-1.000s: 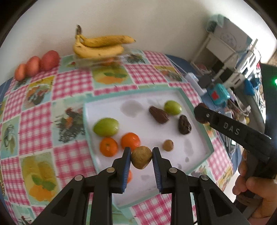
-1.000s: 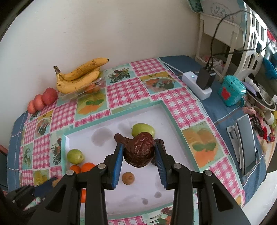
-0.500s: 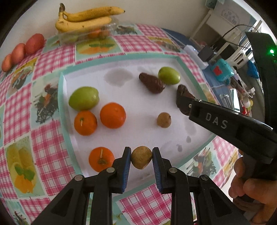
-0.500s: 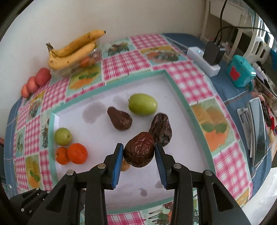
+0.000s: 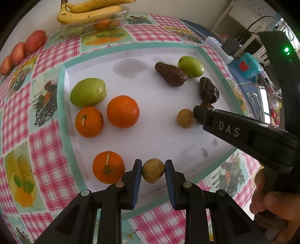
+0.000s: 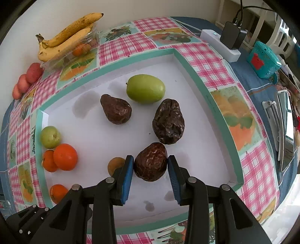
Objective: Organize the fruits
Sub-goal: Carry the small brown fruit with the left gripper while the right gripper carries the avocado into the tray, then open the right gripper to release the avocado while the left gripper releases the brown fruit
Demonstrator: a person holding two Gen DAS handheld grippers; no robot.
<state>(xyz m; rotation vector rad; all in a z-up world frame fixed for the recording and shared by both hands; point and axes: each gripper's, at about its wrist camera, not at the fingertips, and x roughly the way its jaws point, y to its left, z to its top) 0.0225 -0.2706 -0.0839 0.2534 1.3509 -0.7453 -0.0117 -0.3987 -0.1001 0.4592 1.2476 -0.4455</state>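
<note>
My left gripper (image 5: pixel 153 173) is shut on a small tan fruit (image 5: pixel 152 173) low over the near edge of the white tray (image 5: pixel 155 142). My right gripper (image 6: pixel 150 168) is shut on a dark wrinkled avocado (image 6: pixel 151 161), low over the tray beside two other dark avocados (image 6: pixel 168 121) (image 6: pixel 115 111). A second small tan fruit (image 5: pixel 185 118) lies by the right gripper's tip. Three oranges (image 5: pixel 123 111) (image 5: pixel 89 121) (image 5: pixel 108 167) and two green fruits (image 5: pixel 87 92) (image 5: pixel 190 66) lie on the tray.
Bananas (image 5: pixel 90 11) rest on a clear box at the back. Red-orange fruits (image 5: pixel 34 41) line the table's far left. A power strip with charger (image 6: pixel 227 44) and a teal box (image 6: pixel 263 62) sit off the tray at the right.
Both grippers have moved forward and down toward the tray with their fruits. The right gripper's avocado now sits close beside the other dark avocados.
</note>
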